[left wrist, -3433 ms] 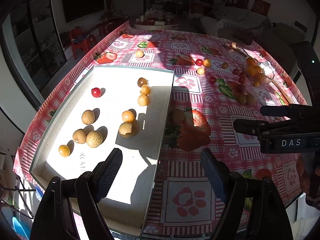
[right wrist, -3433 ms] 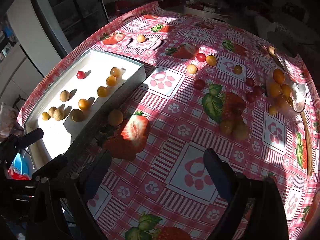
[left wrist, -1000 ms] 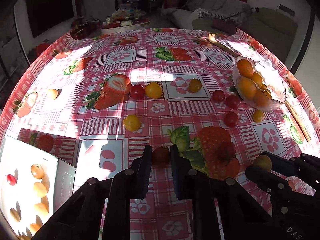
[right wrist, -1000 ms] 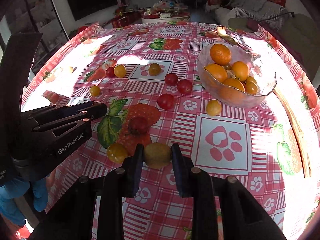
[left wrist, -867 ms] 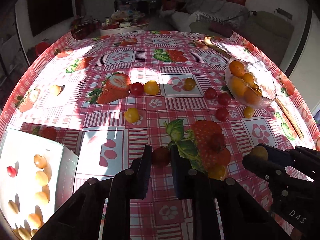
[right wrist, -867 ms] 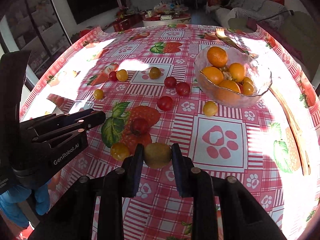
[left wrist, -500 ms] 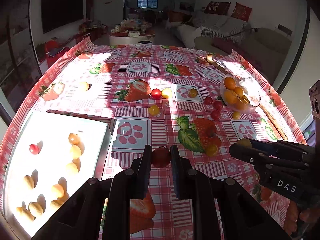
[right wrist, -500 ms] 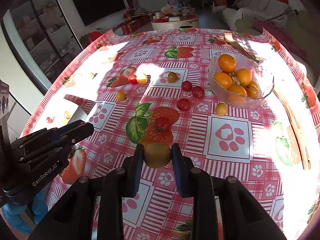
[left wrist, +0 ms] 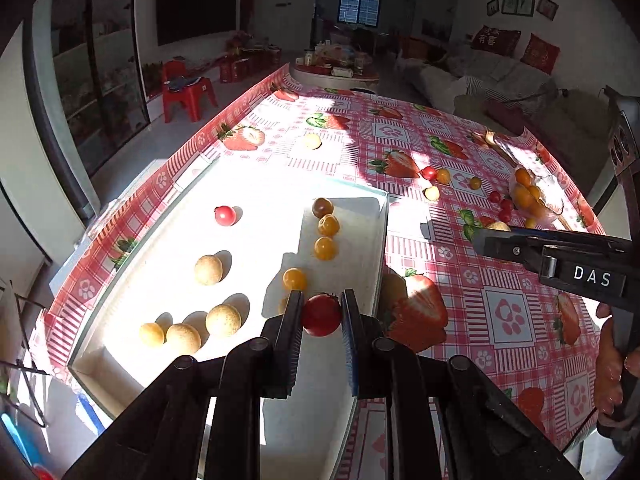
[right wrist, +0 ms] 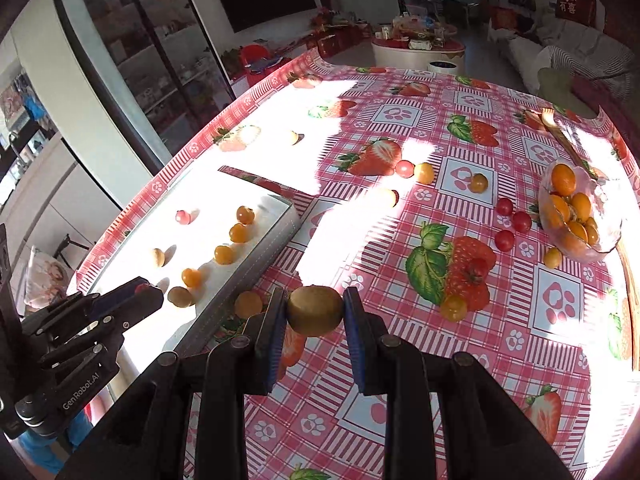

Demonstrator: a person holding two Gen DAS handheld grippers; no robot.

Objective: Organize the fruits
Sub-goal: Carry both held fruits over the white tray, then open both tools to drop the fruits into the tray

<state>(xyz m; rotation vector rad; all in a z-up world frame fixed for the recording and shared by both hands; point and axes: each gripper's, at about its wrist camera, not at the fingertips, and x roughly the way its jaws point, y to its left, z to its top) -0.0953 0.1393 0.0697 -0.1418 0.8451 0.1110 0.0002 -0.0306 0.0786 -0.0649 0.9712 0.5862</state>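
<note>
My left gripper [left wrist: 320, 316] is shut on a red cherry tomato [left wrist: 321, 315] and holds it over the near right part of the white tray [left wrist: 382, 236]. The tray holds several fruits: tan round ones [left wrist: 208, 269], orange ones [left wrist: 325, 248] and one red tomato [left wrist: 225, 215]. My right gripper [right wrist: 315, 311] is shut on a brown-green kiwi [right wrist: 315, 310] above the tablecloth, just right of the tray [right wrist: 256, 264]. The left gripper shows in the right wrist view [right wrist: 150, 296] at lower left.
Loose cherry tomatoes [right wrist: 505, 240] and yellow fruits [right wrist: 424, 173] lie scattered on the strawberry tablecloth. A glass bowl of oranges [right wrist: 600, 248] stands at the far right with a wooden spoon [right wrist: 560, 136] beside it. An orange fruit [right wrist: 248, 304] lies against the tray's outer wall.
Both grippers have moved left toward the tray with their fruits held. The left gripper now hangs over the tray; the right one is beside it.
</note>
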